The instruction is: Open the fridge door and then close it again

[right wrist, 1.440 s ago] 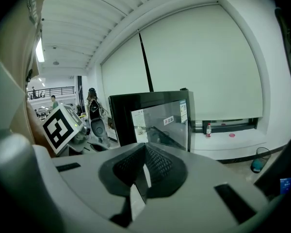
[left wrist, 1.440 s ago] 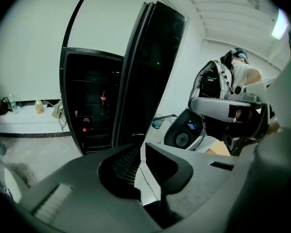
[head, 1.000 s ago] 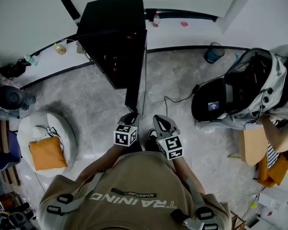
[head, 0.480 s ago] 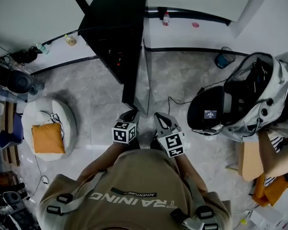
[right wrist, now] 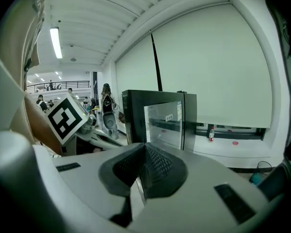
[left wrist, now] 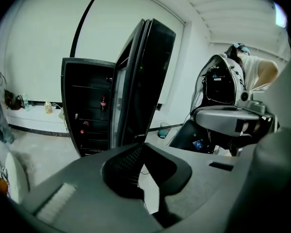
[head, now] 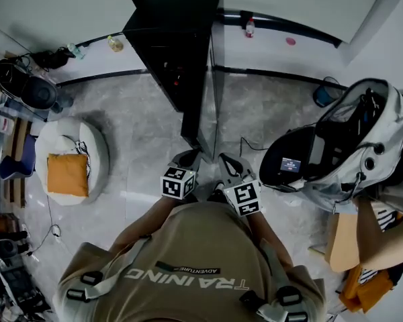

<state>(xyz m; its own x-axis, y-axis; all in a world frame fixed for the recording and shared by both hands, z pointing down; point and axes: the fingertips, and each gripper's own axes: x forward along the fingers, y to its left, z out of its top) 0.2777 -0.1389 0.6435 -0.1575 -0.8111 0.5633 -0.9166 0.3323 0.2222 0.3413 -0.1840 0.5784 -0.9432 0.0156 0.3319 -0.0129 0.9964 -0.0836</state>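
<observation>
Standing open, fridge door (head: 199, 113) edge-on, shelf contents (head: 174, 79) indistinct

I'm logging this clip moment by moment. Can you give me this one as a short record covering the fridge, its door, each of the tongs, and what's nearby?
fridge: black, standing by the wall
fridge door: open, angled out toward the person
left tongs: jaws together, nothing between them; close to the door's free edge, contact unclear
right tongs: jaws together, empty; to the right of the door's free edge
inside: a red-capped bottle on a shelf
nearby: orange cushion on a white round seat; grey bag on the floor
</observation>
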